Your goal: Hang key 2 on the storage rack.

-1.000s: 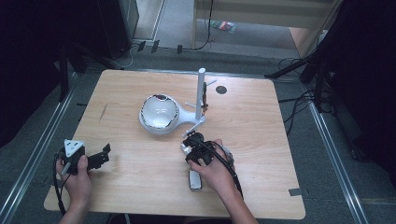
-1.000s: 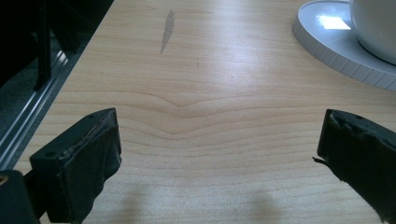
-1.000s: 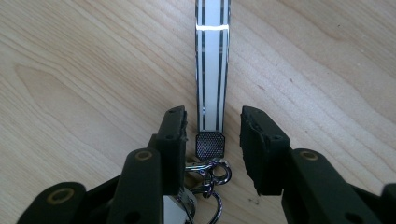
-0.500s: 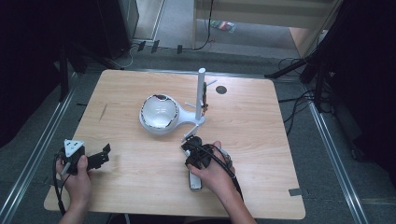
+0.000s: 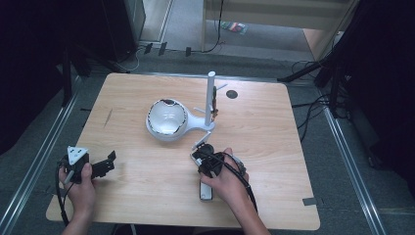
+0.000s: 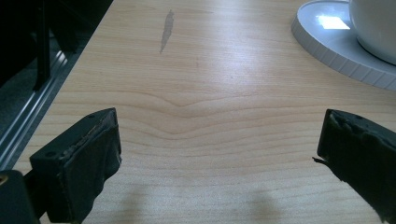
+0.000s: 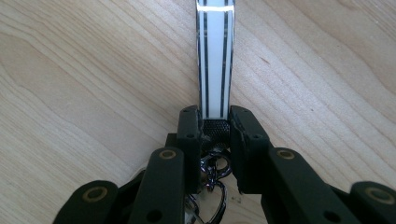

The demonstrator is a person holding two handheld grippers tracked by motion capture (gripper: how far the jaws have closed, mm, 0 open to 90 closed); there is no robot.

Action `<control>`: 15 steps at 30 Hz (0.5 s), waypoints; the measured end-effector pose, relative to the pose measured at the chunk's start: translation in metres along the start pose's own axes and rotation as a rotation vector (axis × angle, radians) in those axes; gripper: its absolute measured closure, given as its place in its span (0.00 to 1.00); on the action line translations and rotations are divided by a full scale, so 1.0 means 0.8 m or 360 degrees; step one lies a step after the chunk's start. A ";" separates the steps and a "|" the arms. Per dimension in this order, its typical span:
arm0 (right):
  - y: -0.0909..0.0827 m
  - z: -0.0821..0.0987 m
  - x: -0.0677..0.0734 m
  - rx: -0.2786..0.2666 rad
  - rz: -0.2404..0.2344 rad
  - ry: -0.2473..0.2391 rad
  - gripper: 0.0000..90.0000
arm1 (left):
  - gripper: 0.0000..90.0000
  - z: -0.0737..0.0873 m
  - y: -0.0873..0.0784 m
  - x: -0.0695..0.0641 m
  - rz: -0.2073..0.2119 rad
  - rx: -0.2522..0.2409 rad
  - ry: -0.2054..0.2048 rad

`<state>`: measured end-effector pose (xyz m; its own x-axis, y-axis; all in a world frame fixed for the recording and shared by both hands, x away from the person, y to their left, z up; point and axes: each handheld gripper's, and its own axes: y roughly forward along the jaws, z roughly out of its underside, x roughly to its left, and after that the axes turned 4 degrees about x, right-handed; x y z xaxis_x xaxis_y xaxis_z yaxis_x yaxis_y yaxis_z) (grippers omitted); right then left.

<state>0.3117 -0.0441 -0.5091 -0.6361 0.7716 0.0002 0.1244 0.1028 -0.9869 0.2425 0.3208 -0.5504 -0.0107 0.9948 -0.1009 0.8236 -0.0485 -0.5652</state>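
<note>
Right tongs (image 7: 215, 126) have just closed on the flat striped strap (image 7: 215, 56), apparently a lanyard, pointing straight ahead.

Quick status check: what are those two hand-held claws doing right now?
Right gripper just closed, fingers clamped on the white strap with key rings. Left gripper open, idle over bare table. White stand ahead, nothing in the way.
</note>
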 end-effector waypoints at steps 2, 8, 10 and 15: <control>-0.001 0.001 -0.002 -0.0010 -0.0006 0.0004 0.84 | 0.00 0.000 0.000 0.000 0.0000 0.0000 -0.0002; -0.018 0.004 -0.007 -0.0133 -0.0036 0.0034 0.84 | 0.00 0.000 0.000 0.001 0.0001 0.0000 -0.0003; -0.026 0.006 -0.010 -0.0189 -0.0027 0.0034 0.84 | 0.00 0.000 0.000 0.001 0.0003 -0.0002 -0.0003; -0.045 0.012 -0.020 -0.0326 -0.0065 0.0054 0.84 | 0.00 0.000 0.000 0.000 -0.0001 -0.0001 -0.0004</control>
<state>0.3102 -0.0656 -0.4754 -0.6179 0.7847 0.0484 0.2536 0.2573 -0.9325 0.2426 0.3211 -0.5506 -0.0125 0.9946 -0.1029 0.8241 -0.0480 -0.5644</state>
